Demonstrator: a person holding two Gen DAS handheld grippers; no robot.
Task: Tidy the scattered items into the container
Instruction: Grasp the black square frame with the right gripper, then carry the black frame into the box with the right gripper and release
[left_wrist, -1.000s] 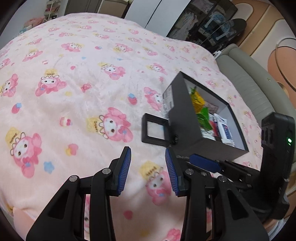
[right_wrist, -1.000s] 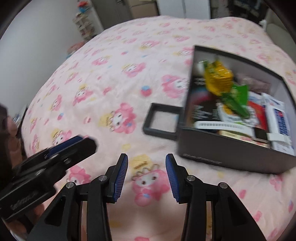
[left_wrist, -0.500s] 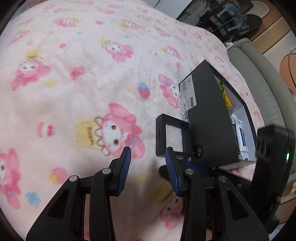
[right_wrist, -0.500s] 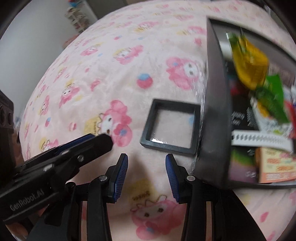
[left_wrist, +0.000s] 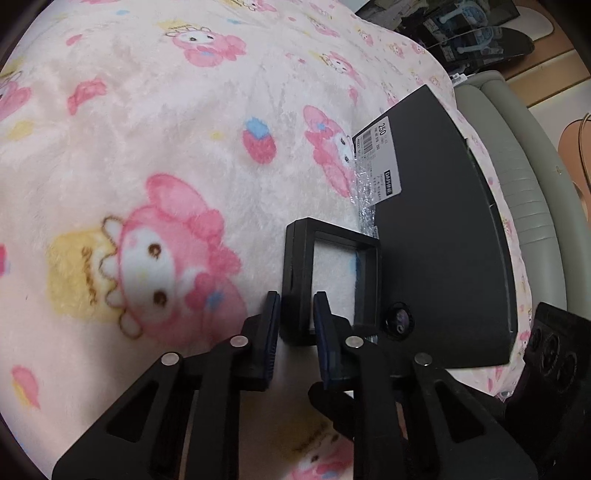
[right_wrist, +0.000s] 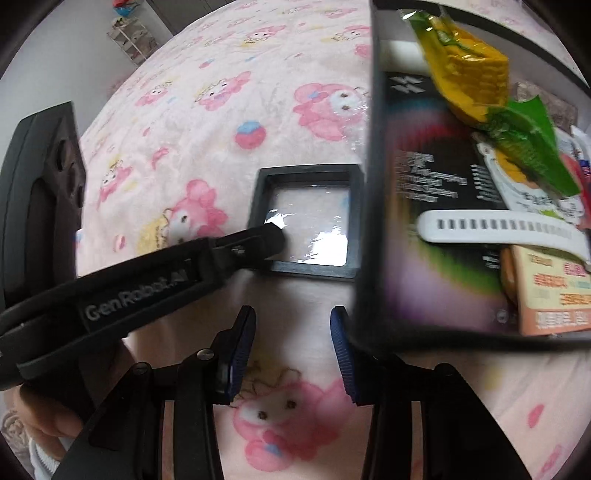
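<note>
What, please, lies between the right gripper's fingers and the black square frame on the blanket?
Only bare pink blanket separates the right gripper from the black square frame, as its own wrist view shows.

The left wrist view looked forward and steeply down along its own two black fingers at the pink plush cartoon-print blanket (left_wrist: 155, 155), very close to it. Just ahead lay the small square black frame with a clear film centre (left_wrist: 330, 273), and to its right rose the outer side wall of the black cardboard box (left_wrist: 443, 236); a grey padded bed edge (left_wrist: 528, 177) ran along the far right.

The right wrist view sat nearer the box, also tilted down, and saw over the wall into the black cardboard box (right_wrist: 369, 184). Both views shared the small square black frame (right_wrist: 308, 221) and the blanket (right_wrist: 207, 110). The right view also caught the left gripper (right_wrist: 271, 236) entering from the left.
</note>
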